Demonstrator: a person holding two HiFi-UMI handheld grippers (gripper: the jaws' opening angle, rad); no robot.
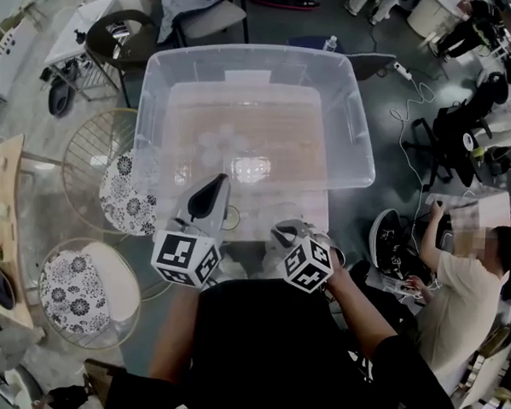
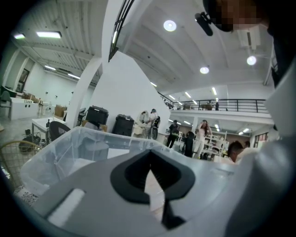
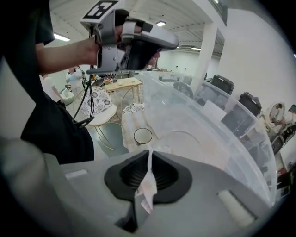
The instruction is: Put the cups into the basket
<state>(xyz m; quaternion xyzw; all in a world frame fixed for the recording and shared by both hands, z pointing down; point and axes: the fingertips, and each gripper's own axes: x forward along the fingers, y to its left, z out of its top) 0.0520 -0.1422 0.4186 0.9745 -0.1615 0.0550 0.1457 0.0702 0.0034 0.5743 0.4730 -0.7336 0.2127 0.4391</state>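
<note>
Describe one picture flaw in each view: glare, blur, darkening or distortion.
Head view: a white glare patch sits on the floor of the clear basket. Left gripper view: the ceiling lamps blow out, and the edges fall black. Right gripper view: the wide lens bows the basket's wall.

no text can be read. the left cube [image 1: 185,258] and right cube [image 1: 308,264] carry only square black-and-white patterns. the pale label [image 1: 248,76] on the clear bin [image 1: 151,117] is too faint.
</note>
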